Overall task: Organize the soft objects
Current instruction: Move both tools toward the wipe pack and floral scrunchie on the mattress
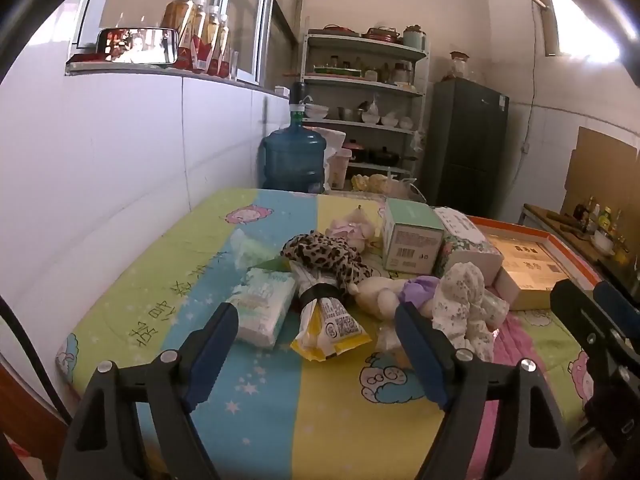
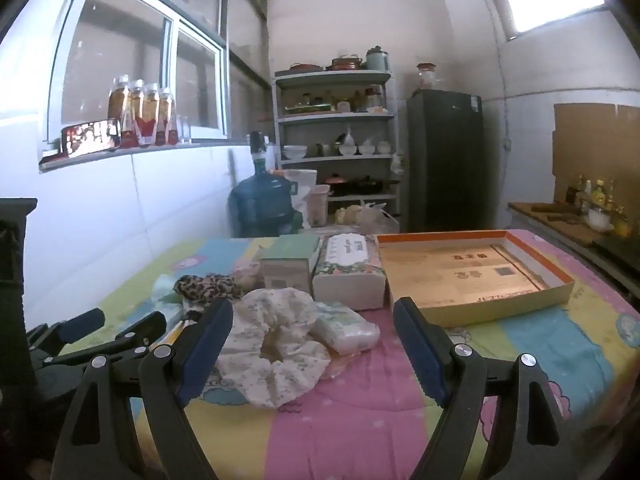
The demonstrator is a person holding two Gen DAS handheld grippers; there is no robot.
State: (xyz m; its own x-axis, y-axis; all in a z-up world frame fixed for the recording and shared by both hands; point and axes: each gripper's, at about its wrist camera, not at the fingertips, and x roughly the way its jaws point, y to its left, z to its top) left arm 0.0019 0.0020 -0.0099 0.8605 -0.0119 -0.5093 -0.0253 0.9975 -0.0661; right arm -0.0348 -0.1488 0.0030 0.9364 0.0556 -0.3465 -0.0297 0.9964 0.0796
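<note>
Soft things lie in a heap on the striped table cover (image 1: 280, 408). A leopard-print scrunchie (image 1: 324, 256) lies beside a white floral scrunchie (image 1: 464, 300), a cream plush toy (image 1: 380, 294), a tissue pack (image 1: 260, 308) and a yellow snack bag (image 1: 332, 328). My left gripper (image 1: 316, 320) is open and empty, just short of the yellow bag. My right gripper (image 2: 314, 316) is open and empty, with the floral scrunchie (image 2: 276, 344) and a tissue pack (image 2: 348, 326) between its fingers' line of sight. The orange-rimmed cardboard tray (image 2: 472, 276) lies at the right.
A mint box (image 1: 412, 236) and a floral tissue box (image 1: 468, 240) stand behind the heap. A blue water jug (image 1: 294, 156), shelves with dishes (image 1: 364, 92) and a dark fridge (image 1: 464, 144) stand beyond the table. The white wall runs along the left.
</note>
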